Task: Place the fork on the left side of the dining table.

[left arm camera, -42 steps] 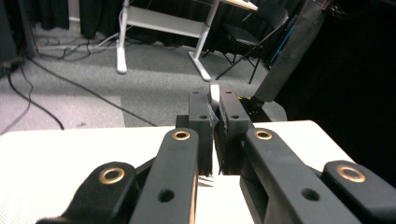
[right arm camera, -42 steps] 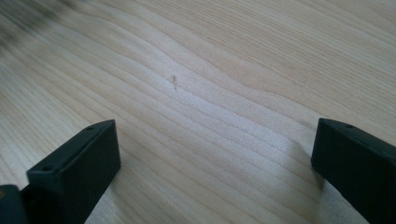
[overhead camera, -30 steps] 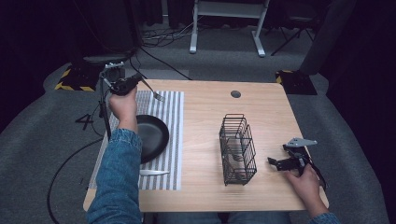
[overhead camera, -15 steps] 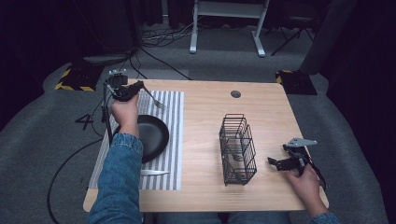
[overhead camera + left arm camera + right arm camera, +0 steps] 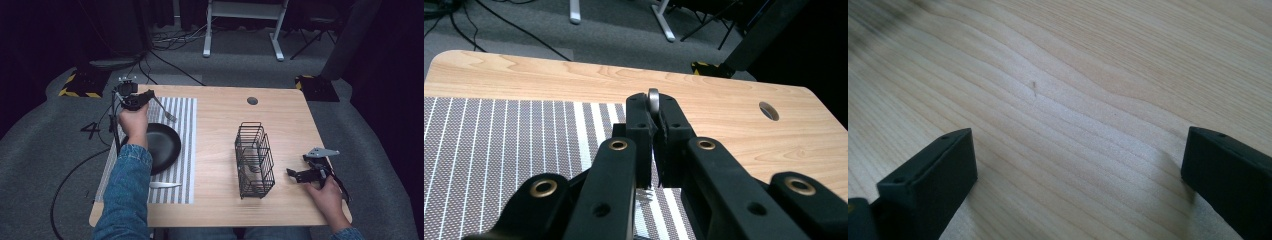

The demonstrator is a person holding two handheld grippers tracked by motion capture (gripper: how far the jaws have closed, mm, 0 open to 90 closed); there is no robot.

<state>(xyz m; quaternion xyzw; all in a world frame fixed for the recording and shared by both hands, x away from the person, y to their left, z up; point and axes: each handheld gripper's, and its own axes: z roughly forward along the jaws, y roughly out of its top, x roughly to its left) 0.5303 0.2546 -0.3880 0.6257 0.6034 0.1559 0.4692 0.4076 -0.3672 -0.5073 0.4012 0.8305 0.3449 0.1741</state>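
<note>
The fork (image 5: 164,110) is pinched by its handle end in the left hand-held gripper (image 5: 141,99), raised over the far part of the striped placemat (image 5: 186,140). In the left gripper view the rounded metal handle tip (image 5: 654,101) pokes up just past the closed jaws, and a few tines (image 5: 644,194) peek out below them. From the high view, the fork's long axis slants away from this hand-held gripper toward the other one and downward, tines at the low, free end.

It looks like thin stiff steel: light, rigid, unlikely to be harmed, but smooth, so it could swivel or slide in a narrow pinch. A hold across the flat of the handle, somewhat in from the tip, would likely steady it better than one at the very end.

Below and nearer the person than the left hand-held gripper sits a black pan (image 5: 161,146) on the placemat, with a knife (image 5: 165,185) lying closer still. The wire basket (image 5: 254,160) stands well apart on the tabletop (image 5: 220,115), between the two hand-held grippers. The right hand-held gripper (image 5: 299,175) rests low beside it, jaws wide apart and empty.
</note>
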